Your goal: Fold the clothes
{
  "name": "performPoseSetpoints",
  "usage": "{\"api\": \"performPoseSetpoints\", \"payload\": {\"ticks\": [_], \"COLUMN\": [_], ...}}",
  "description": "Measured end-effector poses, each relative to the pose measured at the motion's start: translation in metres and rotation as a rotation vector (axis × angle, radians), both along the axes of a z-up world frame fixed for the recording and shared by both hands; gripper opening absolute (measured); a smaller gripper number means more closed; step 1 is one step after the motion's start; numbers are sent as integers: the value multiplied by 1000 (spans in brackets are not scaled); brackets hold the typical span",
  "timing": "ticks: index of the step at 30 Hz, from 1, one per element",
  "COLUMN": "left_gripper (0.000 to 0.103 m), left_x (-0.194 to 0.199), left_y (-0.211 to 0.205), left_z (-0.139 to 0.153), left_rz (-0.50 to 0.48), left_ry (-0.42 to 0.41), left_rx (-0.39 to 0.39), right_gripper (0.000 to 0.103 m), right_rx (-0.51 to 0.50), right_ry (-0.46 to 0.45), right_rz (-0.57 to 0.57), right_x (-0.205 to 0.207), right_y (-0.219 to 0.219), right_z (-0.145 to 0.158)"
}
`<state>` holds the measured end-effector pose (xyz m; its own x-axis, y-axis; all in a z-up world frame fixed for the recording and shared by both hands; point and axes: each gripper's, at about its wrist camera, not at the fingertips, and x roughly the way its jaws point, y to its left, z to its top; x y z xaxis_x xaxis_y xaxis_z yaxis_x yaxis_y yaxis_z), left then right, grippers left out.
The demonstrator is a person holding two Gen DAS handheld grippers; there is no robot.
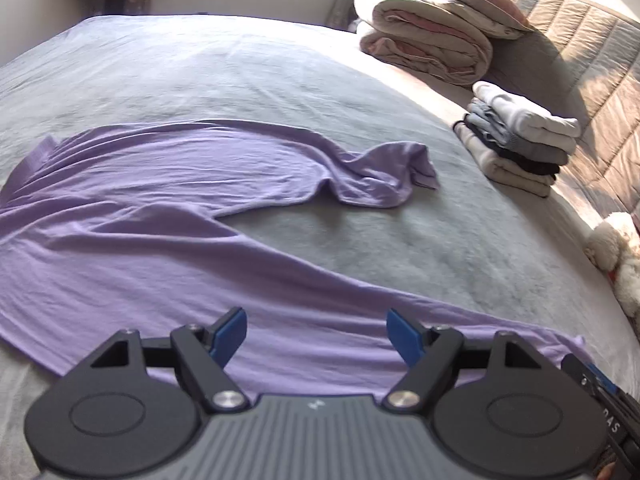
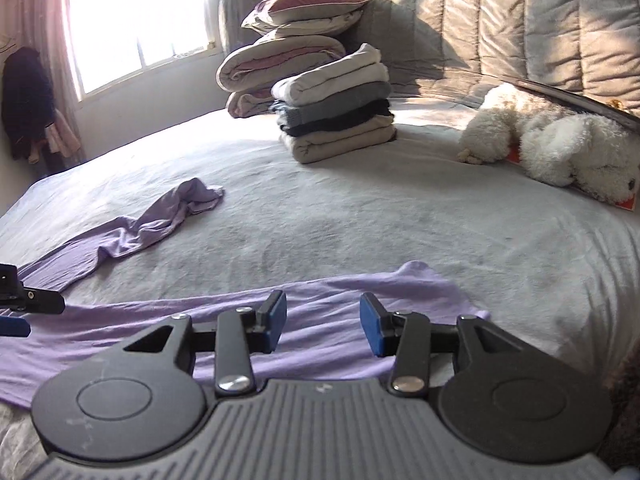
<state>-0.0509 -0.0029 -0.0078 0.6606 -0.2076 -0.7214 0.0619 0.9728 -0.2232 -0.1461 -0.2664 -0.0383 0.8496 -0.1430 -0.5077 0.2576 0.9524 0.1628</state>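
A lilac long-sleeved top (image 1: 132, 216) lies spread on the grey bed (image 1: 240, 80). One sleeve (image 1: 384, 176) runs to the right and ends crumpled. The other sleeve (image 1: 460, 328) stretches along the near edge. My left gripper (image 1: 316, 334) hovers open just above the near part of the top, nothing between its blue pads. In the right wrist view the near sleeve (image 2: 340, 304) lies under my right gripper (image 2: 323, 326), which is open and holds nothing. The far sleeve (image 2: 168, 216) lies further back on the left. The left gripper's tip (image 2: 24, 300) shows at the left edge.
A stack of folded clothes (image 1: 520, 140) (image 2: 336, 116) sits at the head of the bed, with rolled quilts and a pillow (image 1: 432, 36) (image 2: 280, 56) behind it. A white plush toy (image 2: 560, 148) (image 1: 616, 256) lies on the right. A padded headboard (image 2: 520, 20) backs the bed.
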Motion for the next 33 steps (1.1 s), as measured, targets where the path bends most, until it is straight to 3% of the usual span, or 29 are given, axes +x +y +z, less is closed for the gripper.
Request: {"api": "performPoseSetpoints", "payload": {"ticks": [10,17,20,21,23,24,25,27,31,33], "left_gripper": [78,74,63,54,41,32,17,0,0,0], "left_x": [-24,-28,-31,-32,-31,-30,-29,-28,-35,-40], "left_y": [120,194,206,207,207,206,206,206,215,222], "left_z": [-20,-33,-39,-40,-43,-45,-46,-48,-43,-42], "left_rz": [363,703,780,809,850,863,868,880,944,968], "left_ry": [-33,-43,-77,-94,-114,-120,-120,-119,-118,-116], "left_rx": [10,81,48,50,94,121,146,197,217,191], "right_gripper": [45,45,45,45,36,24,6,0,0,0], "right_rx": [-81,-237,-306,-341,-368,-368,-369,-378,-342,-314], "right_ry": [-30,-37,-40,-49,-51,-46,-40,-31,-12,0], "right_rz": [414,654,702,704,703,704,705,709,740,752], "right_x": [1,-9,-8,-8,-4,-2,0,0,-6,-9], "right_y": [87,147,163,167,170,172,173,176,171,167], "right_z": [-7,-25,-33,-35,-37,-36,-36,-34,-27,-23]}}
